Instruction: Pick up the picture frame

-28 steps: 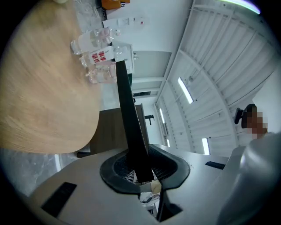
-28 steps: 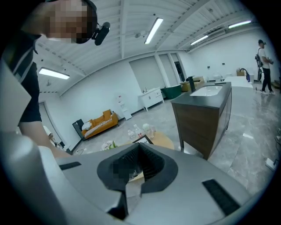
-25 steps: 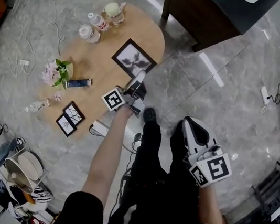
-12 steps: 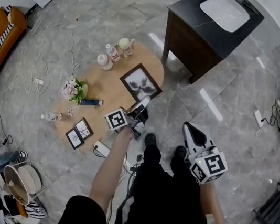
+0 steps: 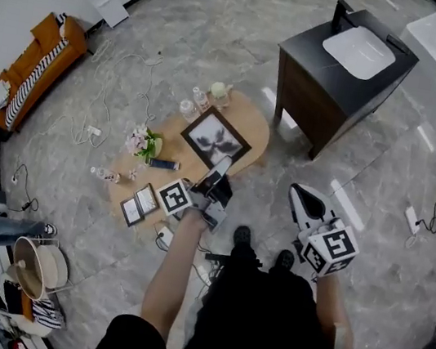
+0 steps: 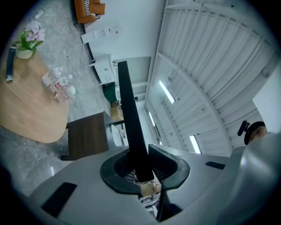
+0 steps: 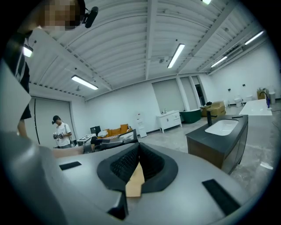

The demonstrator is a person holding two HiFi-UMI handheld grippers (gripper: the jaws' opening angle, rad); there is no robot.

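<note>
The picture frame (image 5: 216, 138), black with a pale flower print, hangs tilted over the oval wooden table (image 5: 255, 126). My left gripper (image 5: 220, 172) is shut on its near edge. In the left gripper view the frame (image 6: 129, 114) shows edge-on as a thin black bar that rises from between the pads of the left gripper (image 6: 142, 165). My right gripper (image 5: 303, 199) is held out to the right over the marble floor. In its own view the right gripper (image 7: 138, 161) has its pads together and holds nothing.
On the table stand water bottles (image 5: 189, 108), a flower vase (image 5: 145, 142) and two small frames (image 5: 141, 200). A dark cabinet with a white sink (image 5: 349, 59) stands behind it. An orange sofa (image 5: 37, 69) and floor cables lie at the left. A person (image 7: 61, 131) stands far off.
Both grippers have risen, and the head view now takes in more of the room. The left gripper has carried the frame up off the table, still gripping its edge.
</note>
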